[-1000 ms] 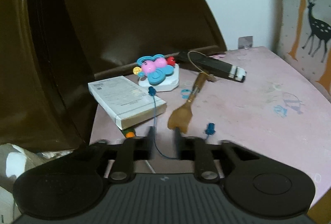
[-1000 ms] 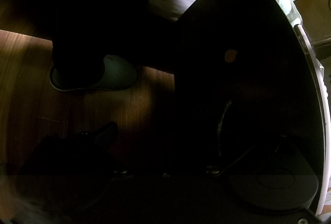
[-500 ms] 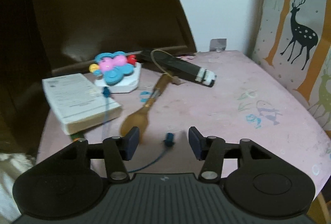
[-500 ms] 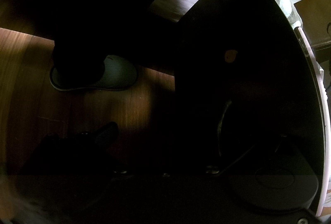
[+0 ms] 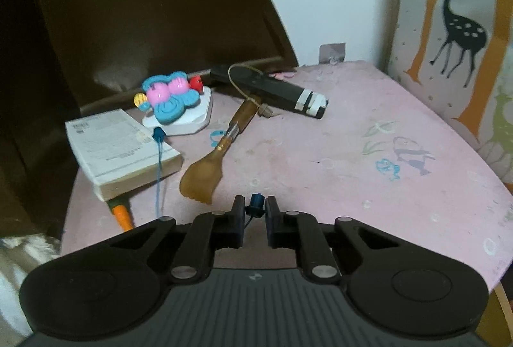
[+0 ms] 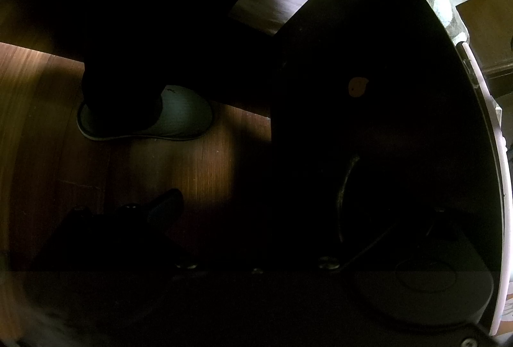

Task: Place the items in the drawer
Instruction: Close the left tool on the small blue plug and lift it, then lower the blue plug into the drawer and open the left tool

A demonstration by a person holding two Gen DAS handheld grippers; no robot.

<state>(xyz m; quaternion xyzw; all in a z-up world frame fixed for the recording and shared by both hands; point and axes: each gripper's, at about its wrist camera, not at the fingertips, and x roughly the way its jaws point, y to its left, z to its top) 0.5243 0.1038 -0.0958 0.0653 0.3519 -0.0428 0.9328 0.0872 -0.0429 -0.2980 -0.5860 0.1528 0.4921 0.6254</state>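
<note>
My left gripper [image 5: 255, 212] is shut on the small blue plug end [image 5: 256, 202] of a thin blue cord [image 5: 158, 167] at the near edge of the pink table [image 5: 368, 154]. The cord's other blue end lies on a white box [image 5: 118, 151]. An amber spatula [image 5: 218, 154], a colourful toy on a white base [image 5: 174, 103] and a black device with a white end [image 5: 282, 89] lie further back. My right gripper [image 6: 256, 218] is in deep shadow in front of a dark cabinet front [image 6: 368, 122]; only one fingertip [image 6: 166, 206] shows.
A dark brown headboard [image 5: 144, 10] rises behind the table on the left. An orange piece [image 5: 123, 214] sticks out under the box. A deer-print panel [image 5: 455, 26] stands on the right. In the right wrist view a grey slipper [image 6: 154, 119] stands on wooden floor.
My left gripper has closed from open onto the blue plug end and moved slightly right. The right wrist view has not changed.
</note>
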